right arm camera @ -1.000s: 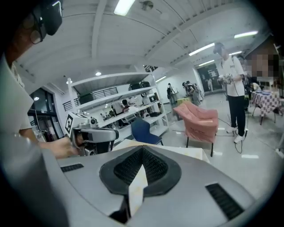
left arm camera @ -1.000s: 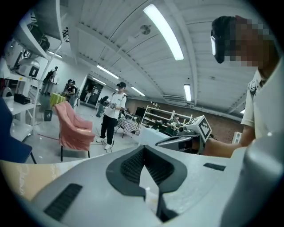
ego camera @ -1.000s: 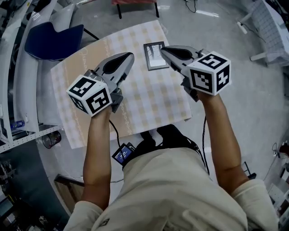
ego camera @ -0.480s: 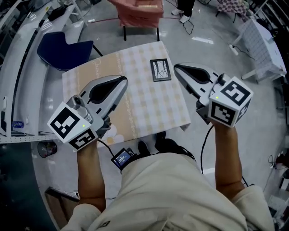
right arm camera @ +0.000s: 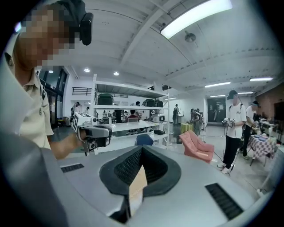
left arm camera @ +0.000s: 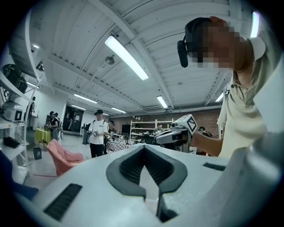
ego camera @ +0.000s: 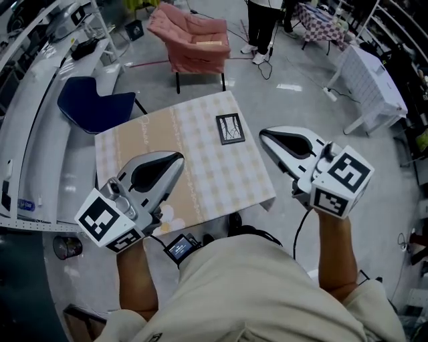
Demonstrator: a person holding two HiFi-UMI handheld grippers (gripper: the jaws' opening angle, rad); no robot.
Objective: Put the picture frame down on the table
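The dark picture frame [ego camera: 229, 129] lies flat on the far right part of the checked tablecloth [ego camera: 200, 174], with neither gripper touching it. My left gripper [ego camera: 178, 158] hangs over the table's near left, well short of the frame, jaws pressed together and empty. Off the table's right edge, my right gripper [ego camera: 263, 133] is held level with the frame, also shut on nothing. In the left gripper view the tips [left arm camera: 143, 147] meet, and the right gripper [left arm camera: 176, 134] shows beyond them. The right gripper view shows its tips [right arm camera: 141, 149] closed, with the left gripper [right arm camera: 92, 131] at the left.
A pink armchair [ego camera: 192, 39] and a blue chair [ego camera: 93, 103] stand beyond the table. A person [ego camera: 263, 20] stands at the far side. A white folding table [ego camera: 370, 72] is at the right, shelving [ego camera: 20, 100] along the left. A small screen device [ego camera: 180, 248] hangs at my waist.
Both grippers have drawn back toward my body and apart, away from the frame. The frame stays flat on the table. The head view has lifted, showing more of the room.
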